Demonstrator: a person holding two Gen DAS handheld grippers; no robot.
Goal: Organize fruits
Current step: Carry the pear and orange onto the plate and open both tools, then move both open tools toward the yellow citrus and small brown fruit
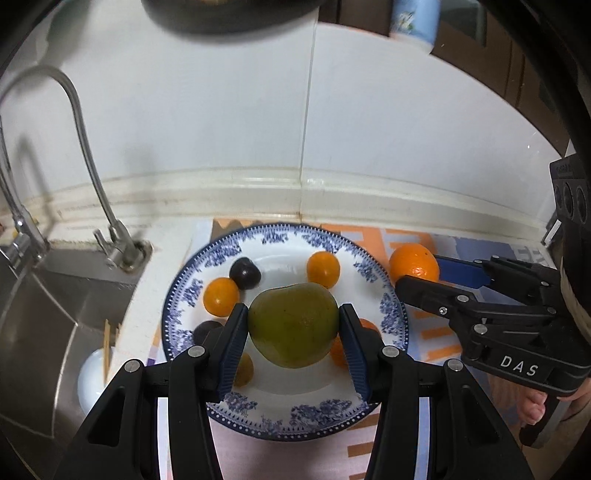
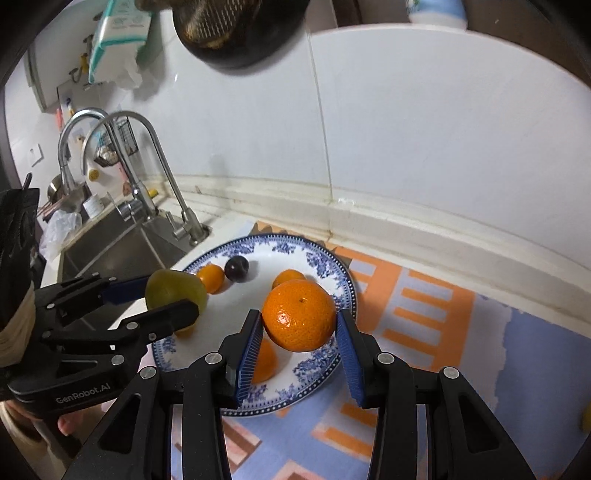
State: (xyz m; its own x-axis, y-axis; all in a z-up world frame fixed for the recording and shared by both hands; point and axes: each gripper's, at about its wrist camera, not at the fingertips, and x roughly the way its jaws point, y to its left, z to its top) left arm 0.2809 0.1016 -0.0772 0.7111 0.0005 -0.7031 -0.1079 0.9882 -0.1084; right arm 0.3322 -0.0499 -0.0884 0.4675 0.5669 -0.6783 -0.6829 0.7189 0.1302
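My left gripper is shut on a green mango and holds it above a blue-and-white plate. On the plate lie small oranges and dark plums. My right gripper is shut on a large orange over the plate's right rim. In the right wrist view the left gripper holds the mango at the plate's left side. In the left wrist view the right gripper holds the orange at the right.
A steel sink with a tall faucet lies left of the plate. A patterned orange and blue mat covers the counter. The tiled wall stands close behind. A dark pan hangs above.
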